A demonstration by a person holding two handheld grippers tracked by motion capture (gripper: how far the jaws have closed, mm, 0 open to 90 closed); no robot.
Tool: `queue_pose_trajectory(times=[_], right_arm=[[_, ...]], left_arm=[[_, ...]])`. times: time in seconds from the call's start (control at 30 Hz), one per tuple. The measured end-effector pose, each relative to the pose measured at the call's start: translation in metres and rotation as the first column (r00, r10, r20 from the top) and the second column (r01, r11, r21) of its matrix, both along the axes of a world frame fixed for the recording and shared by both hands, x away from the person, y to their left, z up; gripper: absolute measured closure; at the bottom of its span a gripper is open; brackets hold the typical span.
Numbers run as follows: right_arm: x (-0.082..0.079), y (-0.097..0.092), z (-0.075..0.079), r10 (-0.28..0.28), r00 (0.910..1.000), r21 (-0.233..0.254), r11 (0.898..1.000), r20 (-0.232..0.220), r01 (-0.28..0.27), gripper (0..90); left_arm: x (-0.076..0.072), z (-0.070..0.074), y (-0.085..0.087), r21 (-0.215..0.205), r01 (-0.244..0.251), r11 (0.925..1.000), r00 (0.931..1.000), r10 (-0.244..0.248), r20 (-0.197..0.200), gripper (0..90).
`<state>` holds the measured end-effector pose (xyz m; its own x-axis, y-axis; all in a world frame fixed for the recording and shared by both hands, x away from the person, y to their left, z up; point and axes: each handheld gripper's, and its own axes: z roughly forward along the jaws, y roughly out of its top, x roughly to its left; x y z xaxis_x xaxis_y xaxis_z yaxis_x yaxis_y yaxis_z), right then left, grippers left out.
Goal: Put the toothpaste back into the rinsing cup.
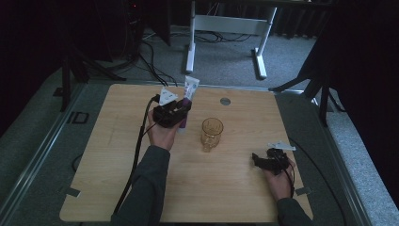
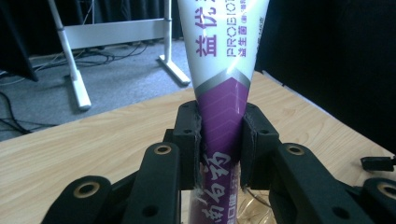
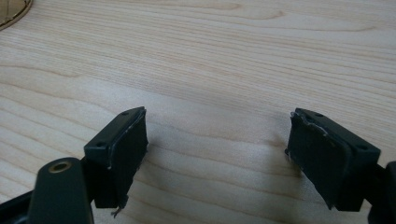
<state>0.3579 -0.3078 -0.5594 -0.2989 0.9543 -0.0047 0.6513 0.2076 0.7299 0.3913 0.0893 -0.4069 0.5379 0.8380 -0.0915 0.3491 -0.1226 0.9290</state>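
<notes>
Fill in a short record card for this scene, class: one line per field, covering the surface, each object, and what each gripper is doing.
surface: wooden table
left gripper: shut on the toothpaste tube, gripping its purple part, white end pointing away from the hand
right gripper: open, jaws spread wide, nothing between them, low over bare wood
glass: clear amber glass mug, upright near the table's middle, between the two grippers, touched by neither
beyond the table: grey carpet, cables, a white desk frame

One tube, one glass, two claws.
</notes>
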Motion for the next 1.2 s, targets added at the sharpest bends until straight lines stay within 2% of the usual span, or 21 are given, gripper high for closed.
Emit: queue_pose_trajectory(times=[0.63,0.8,1.2], right_arm=[[0.000,0.000,0.000,0.000,1.0000,0.000,1.000,0.000,0.000,19.8],[0.000,0.000,0.000,0.000,1.0000,0.000,1.000,-0.001,0.000,19.8],[0.000,0.000,0.000,0.000,1.0000,0.000,1.000,0.000,0.000,19.8]], left_arm=[[0.001,0.001,-0.009,-0.027,0.030,0.9992,0.9993,-0.029,0.025,71.4],[0.002,0.004,-0.014,-0.008,0.047,0.9988,0.9984,-0.047,0.033,71.4],[0.005,0.005,-0.022,-0.010,0.064,0.9979,0.9971,-0.064,0.041,71.3]])
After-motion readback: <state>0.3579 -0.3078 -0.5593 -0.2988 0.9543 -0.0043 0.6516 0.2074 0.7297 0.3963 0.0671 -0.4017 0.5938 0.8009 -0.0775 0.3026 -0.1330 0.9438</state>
